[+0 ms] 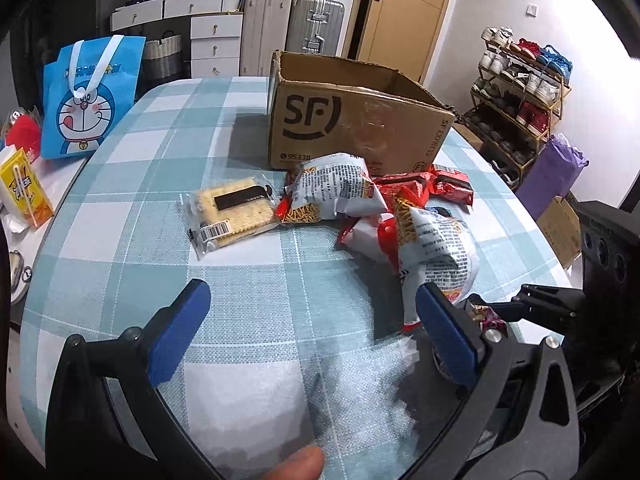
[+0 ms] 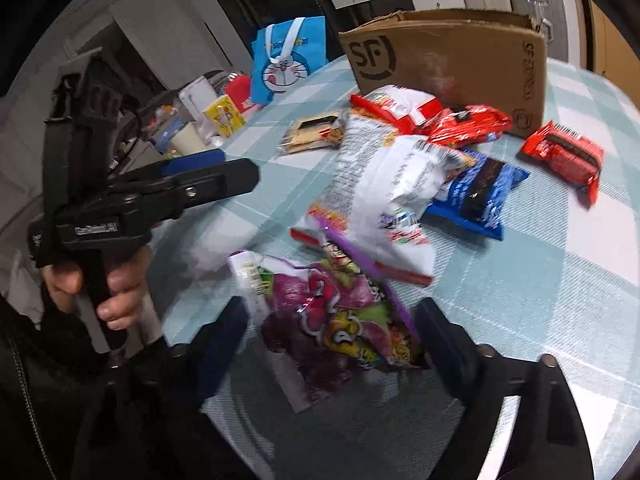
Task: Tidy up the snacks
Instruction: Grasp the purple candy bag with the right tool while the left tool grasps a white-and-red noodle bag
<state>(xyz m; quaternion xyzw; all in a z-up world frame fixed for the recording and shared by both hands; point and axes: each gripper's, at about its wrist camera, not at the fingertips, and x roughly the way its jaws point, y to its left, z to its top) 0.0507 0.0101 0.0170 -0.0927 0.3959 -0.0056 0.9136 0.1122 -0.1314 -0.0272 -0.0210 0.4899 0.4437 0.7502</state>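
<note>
Pick-up stage: right gripper (image 2: 332, 344), fingers apart, straddled purple snack bag (image 2: 340, 320), seemingly unclamped; left gripper (image 1: 308, 336) spread, empty. Next: close, carry to cardboard box (image 2: 452, 60).

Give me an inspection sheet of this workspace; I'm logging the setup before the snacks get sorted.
Surface: table under a blue-and-white checked cloth.
Job's things: open SF cardboard box at the far side; cracker pack, white snack bags, red packs, blue pack and purple candy bag loose in front of it.
Clutter: Doraemon bag and yellow carton to the left, off the cloth.
Grippers: left gripper open over bare cloth; right gripper open, fingers either side of the purple candy bag, contact unclear.
Cables: a dark cable beside the table.
Surroundings: suitcases, drawers, door, shoe rack.
</note>
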